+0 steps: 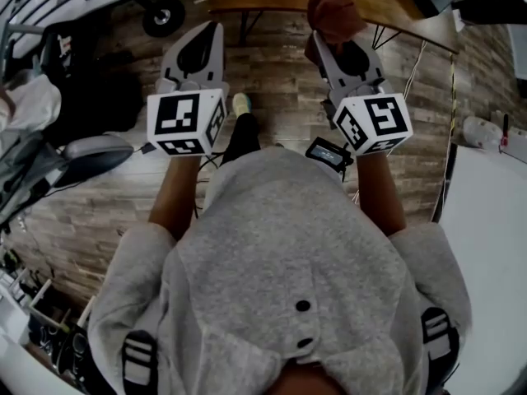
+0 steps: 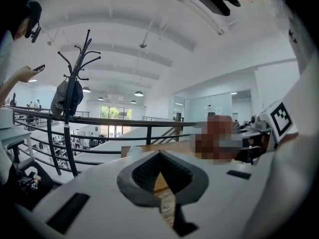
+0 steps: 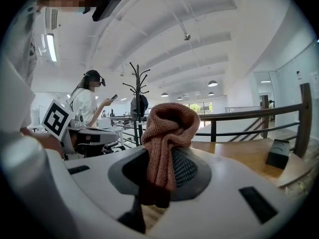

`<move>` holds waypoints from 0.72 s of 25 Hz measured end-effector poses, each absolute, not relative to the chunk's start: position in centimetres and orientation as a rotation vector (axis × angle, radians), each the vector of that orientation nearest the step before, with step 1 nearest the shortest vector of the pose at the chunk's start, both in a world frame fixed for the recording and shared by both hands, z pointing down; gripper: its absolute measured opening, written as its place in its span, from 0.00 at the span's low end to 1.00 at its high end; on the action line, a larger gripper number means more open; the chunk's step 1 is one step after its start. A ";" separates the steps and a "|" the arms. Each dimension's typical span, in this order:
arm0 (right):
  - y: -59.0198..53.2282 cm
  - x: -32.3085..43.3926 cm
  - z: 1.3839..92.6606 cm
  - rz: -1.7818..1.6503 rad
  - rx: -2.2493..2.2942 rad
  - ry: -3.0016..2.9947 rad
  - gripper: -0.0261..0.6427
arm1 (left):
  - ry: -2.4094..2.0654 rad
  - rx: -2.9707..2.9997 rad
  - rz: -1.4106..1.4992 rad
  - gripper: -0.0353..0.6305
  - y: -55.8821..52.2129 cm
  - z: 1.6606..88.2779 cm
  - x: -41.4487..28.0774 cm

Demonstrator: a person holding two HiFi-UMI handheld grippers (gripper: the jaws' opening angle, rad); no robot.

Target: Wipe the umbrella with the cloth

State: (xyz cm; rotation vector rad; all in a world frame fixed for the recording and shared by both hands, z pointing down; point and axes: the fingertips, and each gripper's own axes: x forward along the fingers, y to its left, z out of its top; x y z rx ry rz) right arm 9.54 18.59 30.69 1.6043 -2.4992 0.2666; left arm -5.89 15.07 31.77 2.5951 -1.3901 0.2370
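My right gripper [image 3: 160,159] fingers clamp the cloth [image 3: 167,126]; left gripper [image 2: 160,156] fingers together, empty. No umbrella by the counter [image 3: 239,158], so I judge wiping unstarted.

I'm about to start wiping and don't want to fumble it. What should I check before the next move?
1. Cloth gripped by right tool: ok, jaws shut on it.
2. Cloth sticks out past the tips for wiping: ok.
3. Left tool free: ok, shut, nothing between its jaws.
4. Umbrella in view: not ok, no view shows it.
5. Where the umbrella lies: cannot tell.
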 end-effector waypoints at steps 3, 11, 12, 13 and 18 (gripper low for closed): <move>18.6 9.5 30.7 0.261 1.598 -2.489 0.18 | -1.389 2.584 0.230 0.07 14.8 32.1 -6.1; 19.2 9.9 29.8 0.198 1.597 -2.433 0.18 | -1.356 2.587 0.170 0.07 14.1 32.1 -5.1; 19.2 10.0 29.6 0.194 1.603 -2.429 0.18 | -1.351 2.587 0.168 0.07 14.1 32.1 -5.0; 19.2 10.1 29.5 0.191 1.610 -2.425 0.18 | -1.346 2.589 0.170 0.07 14.0 32.1 -5.0; 18.9 9.9 28.8 0.177 1.632 -2.420 0.18 | -1.336 2.599 0.174 0.07 13.4 31.8 -5.2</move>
